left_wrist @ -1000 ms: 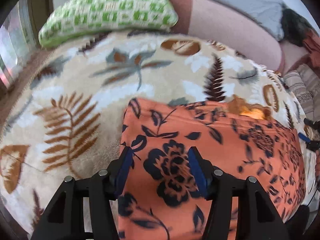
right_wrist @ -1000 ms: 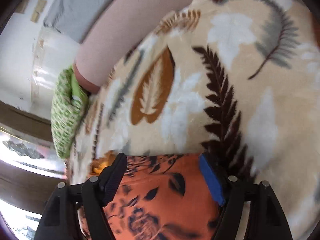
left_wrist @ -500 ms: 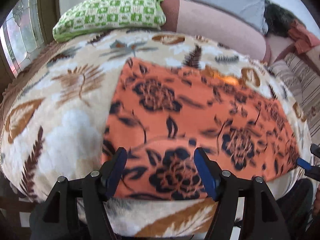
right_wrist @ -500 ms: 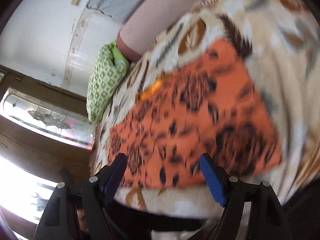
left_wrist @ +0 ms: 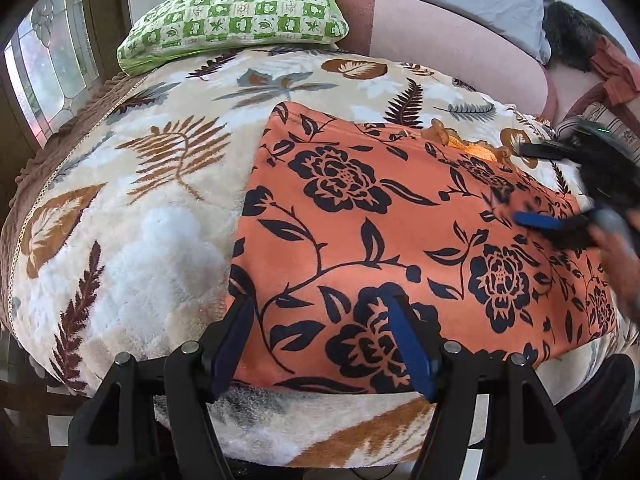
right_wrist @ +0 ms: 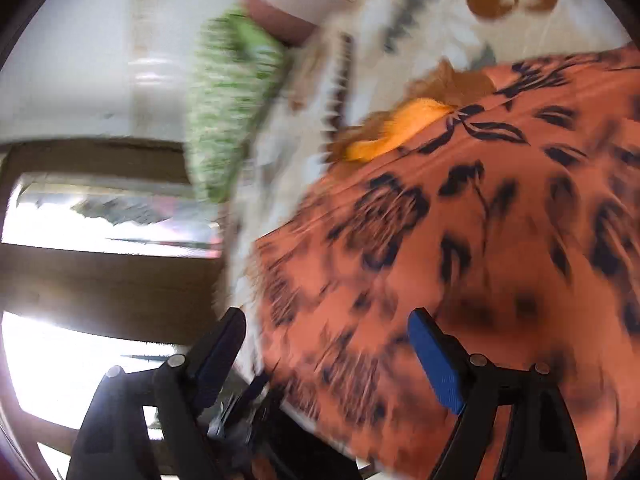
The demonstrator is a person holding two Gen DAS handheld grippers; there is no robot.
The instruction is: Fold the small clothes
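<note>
The orange floral garment [left_wrist: 400, 240] is seen spread flat on the leaf-patterned blanket [left_wrist: 120, 240], a yellow-orange lining [left_wrist: 476, 148] showing at its far edge. The left gripper [left_wrist: 320, 340] is held over the garment's near edge, jaws standing apart and nothing pinched between the blue pads; the near-left corner of the cloth lies just beside its left finger, and the blanket's front edge is below it. The right gripper [right_wrist: 328, 352] is recorded with jaws opening wide, the garment lying ahead of and under its right finger without being gripped (its view is heavily motion-blurred). In the left wrist view this gripper is seen over the garment's right side. A green checked pillow [left_wrist: 232, 12] is noted well beyond both grippers.
</note>
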